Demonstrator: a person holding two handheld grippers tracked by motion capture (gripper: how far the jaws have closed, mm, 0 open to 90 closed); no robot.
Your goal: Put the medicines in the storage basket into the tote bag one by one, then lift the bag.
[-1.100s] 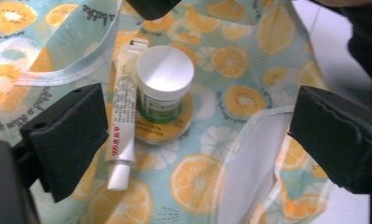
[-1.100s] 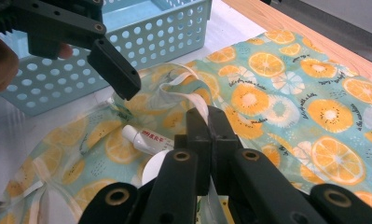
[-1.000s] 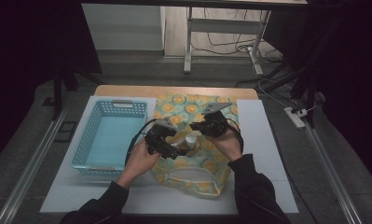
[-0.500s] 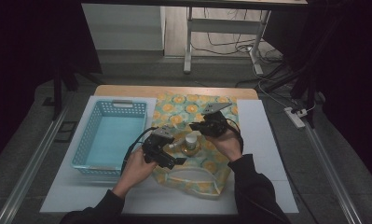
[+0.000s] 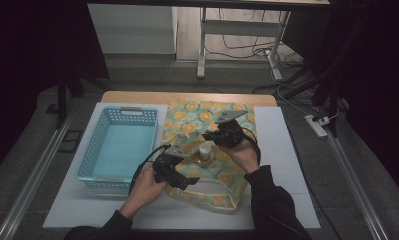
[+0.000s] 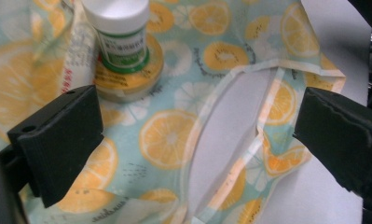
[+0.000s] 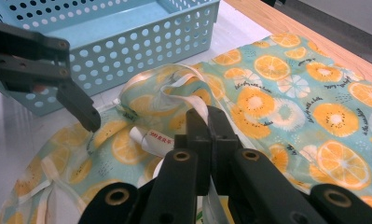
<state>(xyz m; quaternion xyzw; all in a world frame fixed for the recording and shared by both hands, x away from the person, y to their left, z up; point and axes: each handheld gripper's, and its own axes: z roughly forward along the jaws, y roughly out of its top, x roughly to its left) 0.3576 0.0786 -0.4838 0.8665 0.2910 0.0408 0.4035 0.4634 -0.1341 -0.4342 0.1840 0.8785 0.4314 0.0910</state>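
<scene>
An orange-slice print cloth bag (image 5: 207,117) lies flat on the table. On it, a white-capped bottle with a green label (image 5: 205,149) (image 6: 120,32) stands on a round yellow tin (image 6: 127,79). My right gripper (image 5: 216,136) (image 7: 208,119), just beyond the bottle, is shut on a white strap of the bag (image 7: 193,100), lifting the cloth into a fold. My left gripper (image 5: 182,175) (image 6: 197,126) hovers open over the bag's near part, above its looped handle (image 6: 230,135), with nothing between its pads. In the right gripper view one left-gripper finger (image 7: 79,105) hangs over the cloth.
An empty light-blue perforated basket (image 5: 87,160) (image 7: 141,42) sits left of the bag on the white mat (image 5: 282,150). The wooden table edge (image 5: 137,97) runs along the far side. Dark floor and metal rails surround the table.
My left gripper has drawn back toward the near edge of the table and sunk lower over the bag. The right gripper has stayed put, still holding the strap.
</scene>
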